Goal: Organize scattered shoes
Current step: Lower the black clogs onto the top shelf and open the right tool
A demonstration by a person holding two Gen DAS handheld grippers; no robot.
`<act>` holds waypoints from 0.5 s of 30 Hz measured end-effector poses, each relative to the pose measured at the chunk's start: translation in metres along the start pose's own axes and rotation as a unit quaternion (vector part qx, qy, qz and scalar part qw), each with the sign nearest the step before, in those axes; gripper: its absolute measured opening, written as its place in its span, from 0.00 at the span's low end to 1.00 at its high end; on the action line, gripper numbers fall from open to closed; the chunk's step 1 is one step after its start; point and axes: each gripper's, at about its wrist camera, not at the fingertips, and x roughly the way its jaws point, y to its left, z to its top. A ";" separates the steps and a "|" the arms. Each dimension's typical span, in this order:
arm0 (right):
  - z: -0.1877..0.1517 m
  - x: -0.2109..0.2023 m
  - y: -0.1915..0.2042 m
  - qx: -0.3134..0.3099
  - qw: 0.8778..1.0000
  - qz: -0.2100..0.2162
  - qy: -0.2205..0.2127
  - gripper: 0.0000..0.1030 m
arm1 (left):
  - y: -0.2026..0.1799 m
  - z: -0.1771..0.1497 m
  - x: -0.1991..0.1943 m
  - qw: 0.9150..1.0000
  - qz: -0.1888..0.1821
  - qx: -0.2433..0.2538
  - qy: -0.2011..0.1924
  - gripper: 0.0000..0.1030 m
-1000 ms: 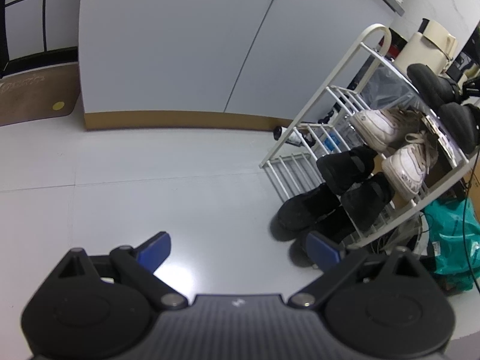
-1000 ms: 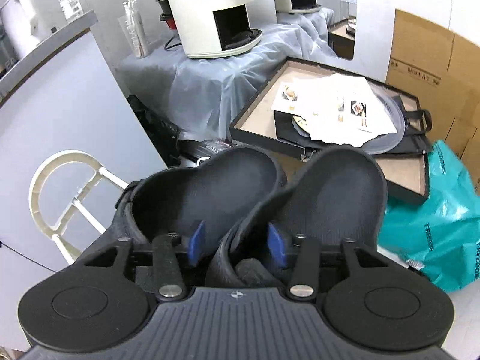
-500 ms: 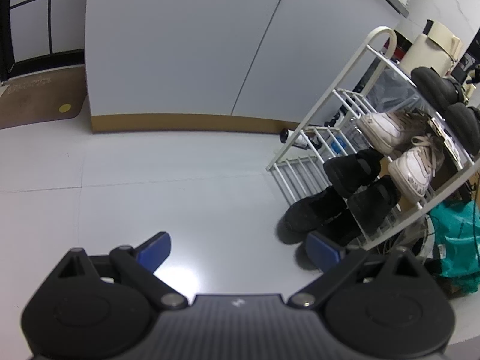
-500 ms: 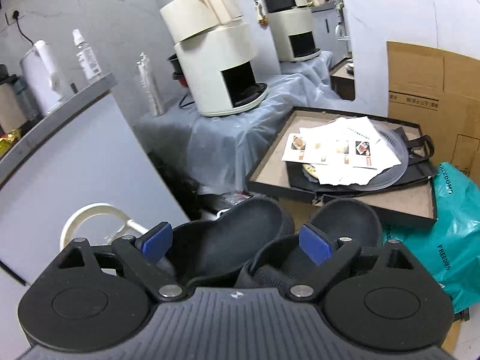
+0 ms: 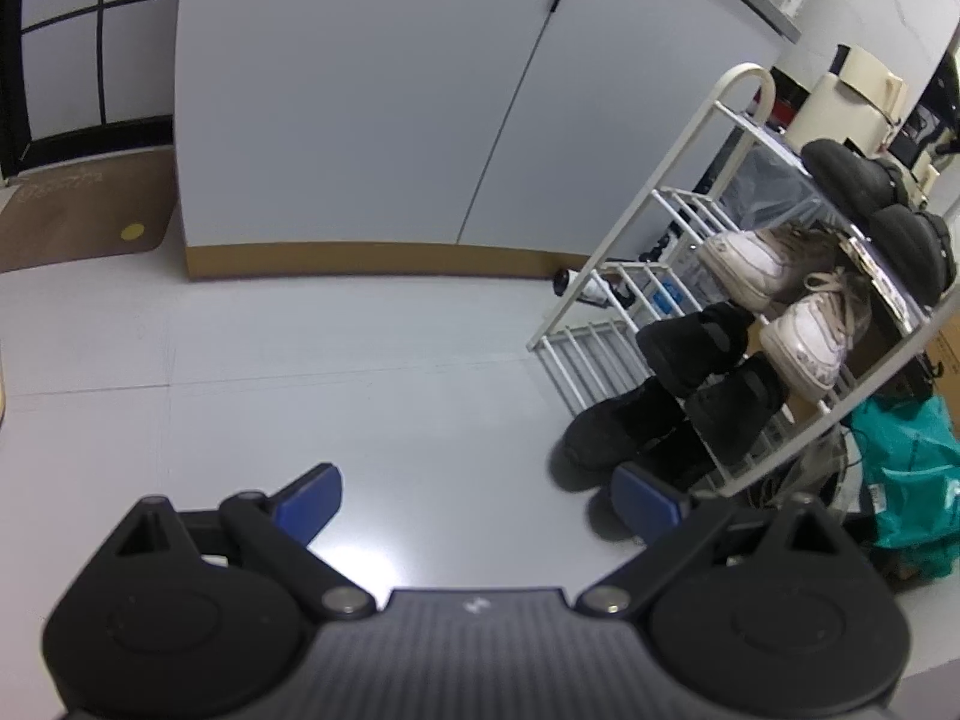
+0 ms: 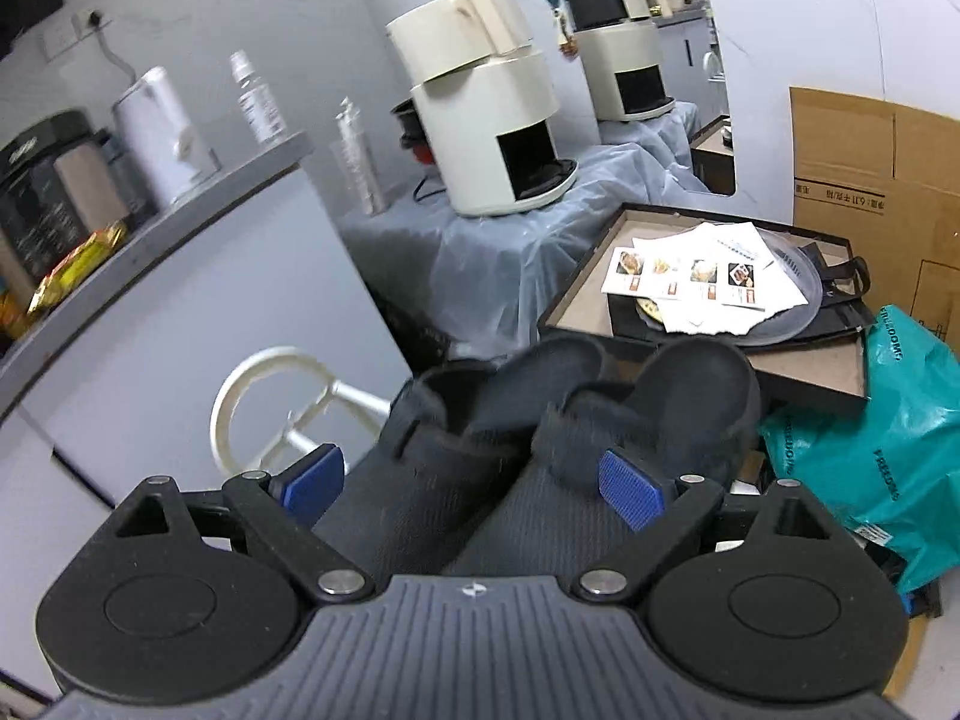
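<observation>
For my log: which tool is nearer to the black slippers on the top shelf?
Right. The right tool hangs open just above the black slippers; the left tool is over the floor, well away.

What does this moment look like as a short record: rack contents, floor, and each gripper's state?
top shelf: black slippers, a pair, side by side
second shelf: white sneakers, a pair
third shelf: black shoes, a pair
floor by shoe rack: black shoe
left gripper: open, empty, over bare floor
right gripper: jaws just opened, pads clear of the slippers
beside rack: teal bag
</observation>
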 end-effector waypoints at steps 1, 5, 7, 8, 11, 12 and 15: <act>-0.003 -0.008 0.001 -0.001 1.000 0.002 -0.001 0.92 | 0.000 -0.001 -0.002 1.000 0.001 0.001 -0.001 0.95; -0.016 -0.043 0.003 -0.015 1.000 -0.007 -0.009 0.93 | -0.001 -0.004 -0.008 1.000 -0.002 0.010 -0.004 0.95; -0.025 -0.059 0.005 -0.024 1.000 -0.013 -0.004 0.95 | -0.002 -0.005 -0.012 1.000 -0.003 0.013 -0.006 0.95; -0.029 -0.065 0.007 -0.030 0.999 -0.015 0.000 0.95 | -0.001 -0.005 -0.013 1.000 -0.003 0.012 -0.007 0.95; -0.046 -0.084 0.008 -0.047 0.999 -0.014 0.004 0.95 | 0.001 -0.006 -0.018 1.000 -0.006 0.011 -0.009 0.95; -0.052 -0.090 0.007 -0.049 0.999 -0.011 0.008 0.95 | 0.001 -0.007 -0.020 1.000 -0.008 0.012 -0.009 0.95; -0.070 -0.104 0.002 -0.043 0.999 0.005 0.019 0.95 | 0.001 -0.009 -0.025 1.000 -0.011 0.017 -0.010 0.95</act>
